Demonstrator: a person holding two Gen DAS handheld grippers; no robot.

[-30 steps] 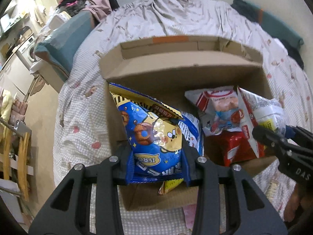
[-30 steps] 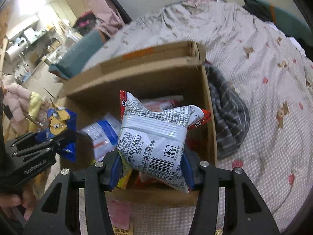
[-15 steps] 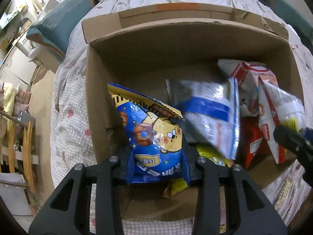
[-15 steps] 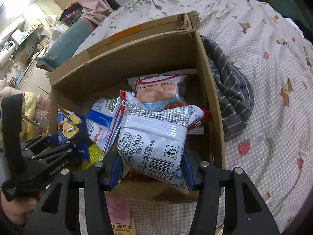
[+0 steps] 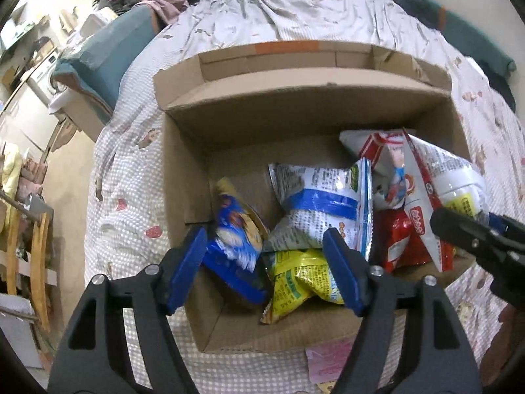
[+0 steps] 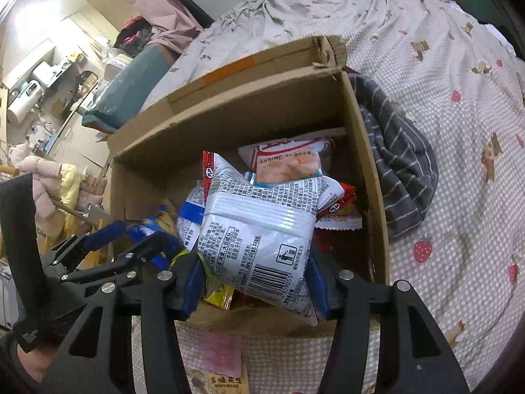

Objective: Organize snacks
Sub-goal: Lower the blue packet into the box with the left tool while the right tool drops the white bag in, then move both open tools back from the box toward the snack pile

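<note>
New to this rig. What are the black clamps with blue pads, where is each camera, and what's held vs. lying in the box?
No robot here: a person holds a two-finger gripper in each hand, with a fisheye camera on each looking forward along the fingers.

Left wrist view: the left gripper is opening. The blue cartoon bag sits between its pads, but the pads are clear of it, so it is let go into the cardboard box.

Right wrist view: the right gripper is easing open too, yet its pads still press the white barcode bag, held over the box.

The box sits on a bed with a patterned quilt. Inside lie a blue-and-white bag, a yellow bag, a red bag and a shrimp flakes bag.
</note>
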